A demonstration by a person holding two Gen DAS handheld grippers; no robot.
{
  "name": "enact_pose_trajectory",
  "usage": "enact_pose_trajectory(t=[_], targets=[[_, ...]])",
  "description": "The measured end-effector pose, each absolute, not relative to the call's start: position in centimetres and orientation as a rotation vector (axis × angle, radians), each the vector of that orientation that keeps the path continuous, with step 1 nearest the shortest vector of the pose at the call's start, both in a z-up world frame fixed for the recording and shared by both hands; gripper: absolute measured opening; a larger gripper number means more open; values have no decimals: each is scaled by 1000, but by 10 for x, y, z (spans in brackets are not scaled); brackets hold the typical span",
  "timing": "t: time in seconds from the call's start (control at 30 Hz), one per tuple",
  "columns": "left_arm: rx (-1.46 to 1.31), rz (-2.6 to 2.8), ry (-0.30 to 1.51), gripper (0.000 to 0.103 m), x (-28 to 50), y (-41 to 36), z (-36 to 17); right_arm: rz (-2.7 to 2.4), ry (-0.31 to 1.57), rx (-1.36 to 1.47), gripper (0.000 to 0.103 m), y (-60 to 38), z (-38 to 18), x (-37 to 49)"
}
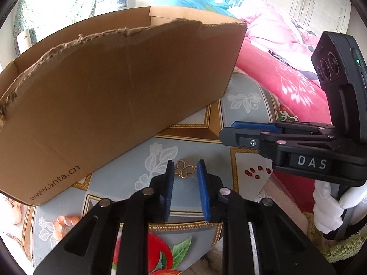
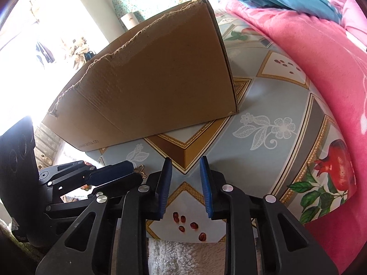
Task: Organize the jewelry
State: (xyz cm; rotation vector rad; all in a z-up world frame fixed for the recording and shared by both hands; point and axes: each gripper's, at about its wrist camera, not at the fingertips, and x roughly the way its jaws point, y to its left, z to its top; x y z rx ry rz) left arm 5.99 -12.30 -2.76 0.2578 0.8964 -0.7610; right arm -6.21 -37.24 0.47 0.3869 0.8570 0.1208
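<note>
Two blue-padded fingers of the left gripper (image 1: 185,171) held apart on the left wrist view, straddling a gold butterfly pendant (image 1: 185,169) flat on the patterned tablecloth (image 1: 201,201); pads close to either wing, contact impossible to judge. Just beyond the pendant, to the left and behind, a torn cardboard box (image 1: 110,87), open at the top, printed "www.anta.cn" low on its near wall. Off to the right, seen side-on, the right gripper (image 1: 231,129), marked "DAS", gripped by a white-gloved hand (image 1: 330,208). Behind, a pink bedcover (image 1: 282,68).

Seen from the right wrist: right gripper (image 2: 185,171) spread wide, nothing between the fingers, only tablecloth (image 2: 263,105) with printed seeds beneath. At lower left, the left gripper (image 2: 128,171) lying low over the cloth, a sliver of gold pendant (image 2: 140,169) peeking out at its tip. Box (image 2: 156,87) standing behind, pink bedcover (image 2: 309,52) along the right.
</note>
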Motion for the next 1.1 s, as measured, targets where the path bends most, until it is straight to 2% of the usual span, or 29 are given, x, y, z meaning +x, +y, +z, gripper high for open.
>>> enact_pose_trajectory(t=[0.6,0.77,1.1], targets=[[368,-644,937,20,54,-146,-19,131,820,409,23,-386,-3,-78],[373,-636,975,25,57,-154,-18,135,812,416,23,-385,-3,-80],[425,-621,1021,26,65,-173,-21,145,802,438,21,-394,-8,-80]])
